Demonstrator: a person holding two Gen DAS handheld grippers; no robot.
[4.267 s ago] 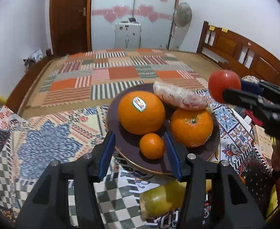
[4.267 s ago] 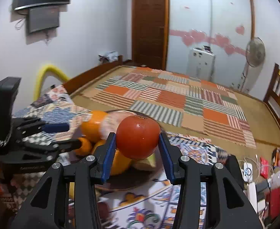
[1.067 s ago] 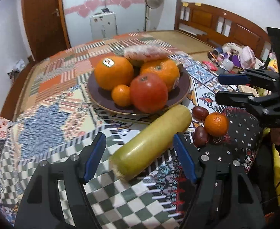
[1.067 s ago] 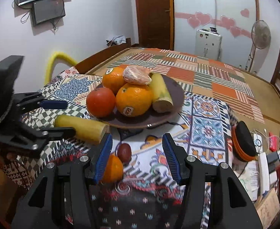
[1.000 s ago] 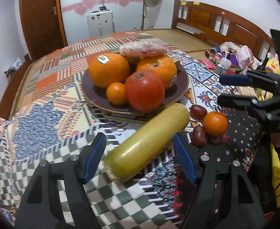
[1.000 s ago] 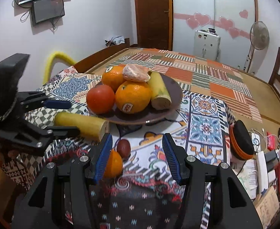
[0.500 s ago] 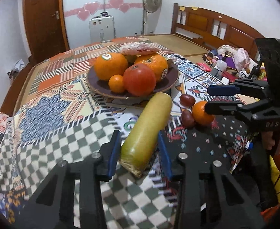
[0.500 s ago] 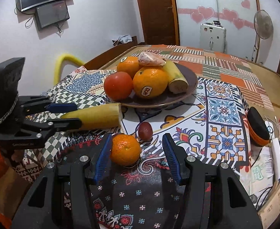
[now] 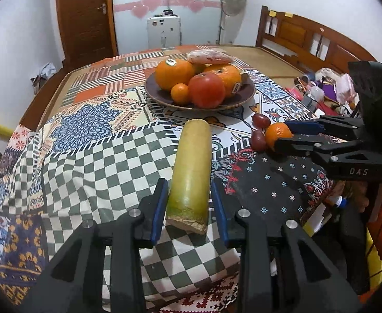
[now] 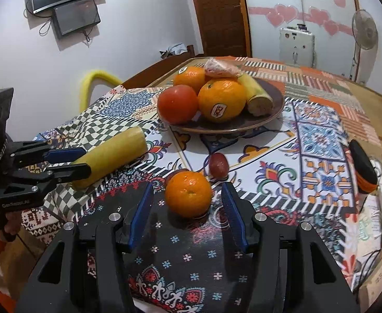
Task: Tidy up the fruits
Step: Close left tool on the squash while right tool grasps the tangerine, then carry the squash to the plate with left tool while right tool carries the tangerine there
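your left gripper [image 9: 189,203] clamps the stiff, heavy yellow-green gourd [image 9: 191,172] by its cut end, near the fruit plate [image 9: 159,96]; your right gripper [image 10: 188,210] stands open around the firm mandarin [image 10: 188,193].

Left wrist camera looks low along its fingers, close over the table, toward the plate [image 9: 245,96]. Right wrist camera faces the same plate [image 10: 274,112] from the adjacent side. Both views share it.
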